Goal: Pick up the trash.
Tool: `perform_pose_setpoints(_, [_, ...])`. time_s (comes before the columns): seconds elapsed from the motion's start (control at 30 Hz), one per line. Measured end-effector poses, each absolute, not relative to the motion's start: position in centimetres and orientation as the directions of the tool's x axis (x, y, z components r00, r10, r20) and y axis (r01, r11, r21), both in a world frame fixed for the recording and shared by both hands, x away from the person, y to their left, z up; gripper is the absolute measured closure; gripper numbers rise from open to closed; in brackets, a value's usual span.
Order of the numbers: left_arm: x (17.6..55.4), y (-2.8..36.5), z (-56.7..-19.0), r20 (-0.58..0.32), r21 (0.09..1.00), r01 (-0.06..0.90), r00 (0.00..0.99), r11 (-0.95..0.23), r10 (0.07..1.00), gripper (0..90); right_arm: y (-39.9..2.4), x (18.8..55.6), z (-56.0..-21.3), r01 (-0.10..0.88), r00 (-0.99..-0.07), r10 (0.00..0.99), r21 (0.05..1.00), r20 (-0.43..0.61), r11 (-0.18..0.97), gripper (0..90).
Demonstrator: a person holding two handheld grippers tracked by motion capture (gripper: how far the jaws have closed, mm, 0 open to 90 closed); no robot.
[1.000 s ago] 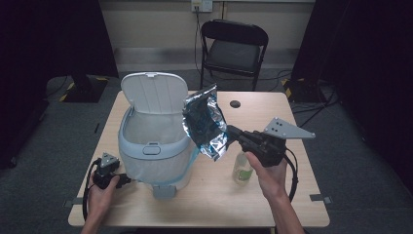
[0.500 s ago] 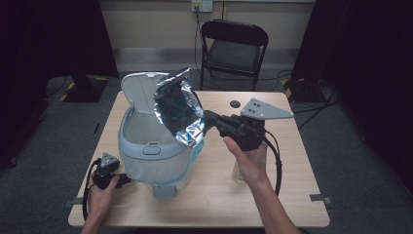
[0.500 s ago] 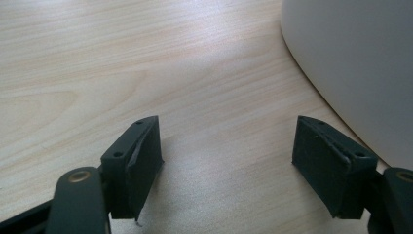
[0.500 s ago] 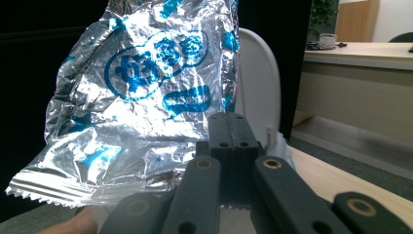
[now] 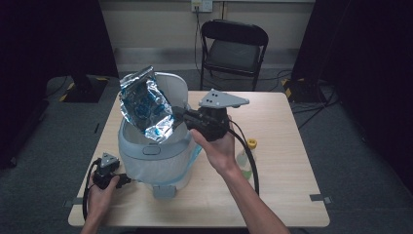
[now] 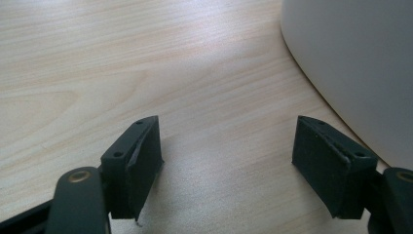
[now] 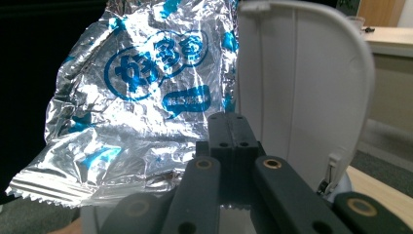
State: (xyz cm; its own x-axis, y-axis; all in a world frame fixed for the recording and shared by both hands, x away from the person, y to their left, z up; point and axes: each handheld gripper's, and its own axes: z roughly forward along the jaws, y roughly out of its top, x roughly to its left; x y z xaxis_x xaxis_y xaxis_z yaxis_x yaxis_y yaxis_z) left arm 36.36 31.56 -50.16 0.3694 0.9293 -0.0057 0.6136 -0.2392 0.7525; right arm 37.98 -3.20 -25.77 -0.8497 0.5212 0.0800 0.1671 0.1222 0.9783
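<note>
In the high view, the right gripper (image 5: 176, 113) is holding the foil wrapper (image 5: 146, 105) clamped, hanging above the bin's (image 5: 151, 161) open mouth. In the left gripper view, jaws are standing apart, empty. In the right gripper view, the wrapper (image 7: 141, 92) is standing beyond the closed jaws.

A fixed high camera looks forward and down across the whole wooden table (image 5: 292, 146) toward its far edge. The left gripper view sits low and close over the tabletop near its left front corner. Both it and the right gripper view share the grey bin (image 7: 302, 97).
</note>
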Motion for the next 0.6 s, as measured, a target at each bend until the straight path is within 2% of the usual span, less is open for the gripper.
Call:
perform_pose_setpoints(0.23, [36.4, 31.6, -50.2, -0.005, 0.752, 0.614, 0.369, -0.240, 0.929, 25.7, -2.5, 39.4, -26.7, 0.180, -0.832, 0.552, 0.970, 0.061, 0.165, 90.0])
perform_pose_setpoints(0.6, [36.4, 31.6, -50.2, -0.006, 0.752, 0.614, 0.370, -0.239, 0.929, 25.7, -3.1, 39.6, -26.9, 0.167, -0.811, 0.585, 0.969, 0.031, 0.181, 87.6])
